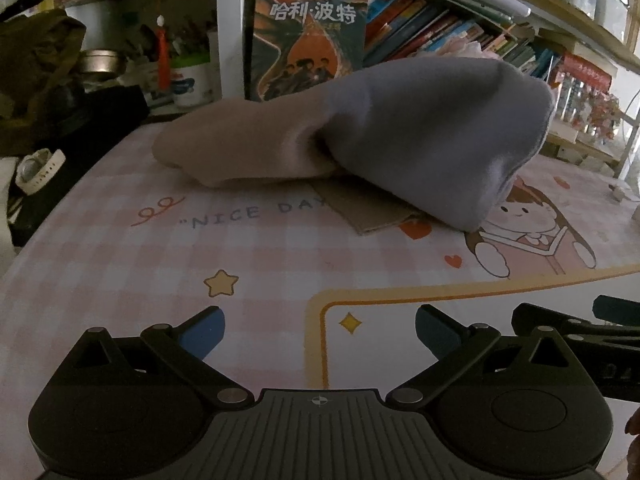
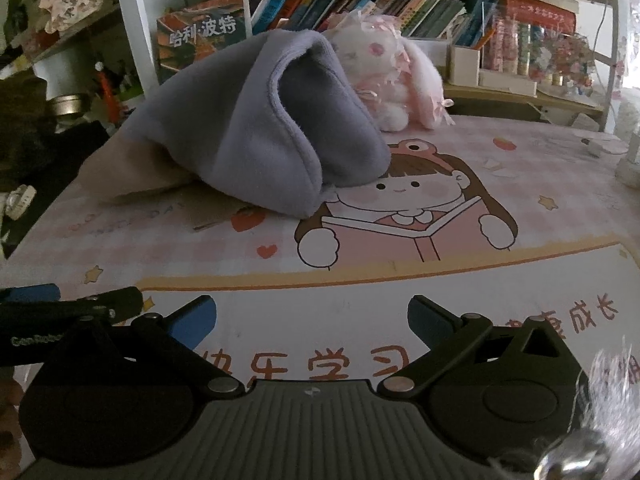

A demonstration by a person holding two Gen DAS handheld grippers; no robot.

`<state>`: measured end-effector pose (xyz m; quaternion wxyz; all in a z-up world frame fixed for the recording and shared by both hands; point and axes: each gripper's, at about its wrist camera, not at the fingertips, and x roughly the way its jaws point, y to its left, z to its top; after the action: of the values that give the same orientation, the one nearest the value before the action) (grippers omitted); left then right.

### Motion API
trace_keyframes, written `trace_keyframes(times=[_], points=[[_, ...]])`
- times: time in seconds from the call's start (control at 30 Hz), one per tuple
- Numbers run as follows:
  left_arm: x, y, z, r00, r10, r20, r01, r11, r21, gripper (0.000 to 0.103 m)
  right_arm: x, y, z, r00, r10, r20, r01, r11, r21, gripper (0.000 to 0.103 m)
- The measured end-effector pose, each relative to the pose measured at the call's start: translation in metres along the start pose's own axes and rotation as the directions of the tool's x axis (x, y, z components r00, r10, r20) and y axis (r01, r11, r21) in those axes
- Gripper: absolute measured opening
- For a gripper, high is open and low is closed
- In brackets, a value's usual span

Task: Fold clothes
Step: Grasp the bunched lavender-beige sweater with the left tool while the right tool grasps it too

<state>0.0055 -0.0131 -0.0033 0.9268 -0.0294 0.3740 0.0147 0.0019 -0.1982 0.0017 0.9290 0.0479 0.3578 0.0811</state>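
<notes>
A garment with a lavender fleece body and a beige part lies bunched in a heap on the pink cartoon table mat. In the right wrist view the lavender fleece shows an open fold, with the beige part to its left. A beige flat piece sticks out under the heap. My left gripper is open and empty, well short of the garment. My right gripper is open and empty, beside the left one near the table's front edge.
A white and pink plush rabbit sits behind the garment. Bookshelves with a Harry Potter box stand at the back. A watch and dark clutter lie at the left edge. Small items sit at the far right.
</notes>
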Motion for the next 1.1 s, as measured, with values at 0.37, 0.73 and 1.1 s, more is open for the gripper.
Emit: trace_keyframes(times=[0.37,0.73,1.1], points=[[-0.009,-0.054,0.008,0.996,0.048,0.081,-0.045,0.998,-0.041,0.102,0.003,-0.059,0.014,0.99,0.138,-0.017,-0.137,0.989,0.06,0.103],[0.005,-0.15,0.048,0.967,0.149,0.206,-0.183,0.97,0.159,0.102,0.012,-0.155,0.038,0.949,0.301,-0.092,-0.271,0.929,0.253,0.103],[0.066,-0.182,0.089,0.9,0.378,0.216,-0.398,0.916,0.055,0.071,0.016,-0.22,0.051,0.875,0.48,-0.065,-0.389,0.776,0.496,0.103]])
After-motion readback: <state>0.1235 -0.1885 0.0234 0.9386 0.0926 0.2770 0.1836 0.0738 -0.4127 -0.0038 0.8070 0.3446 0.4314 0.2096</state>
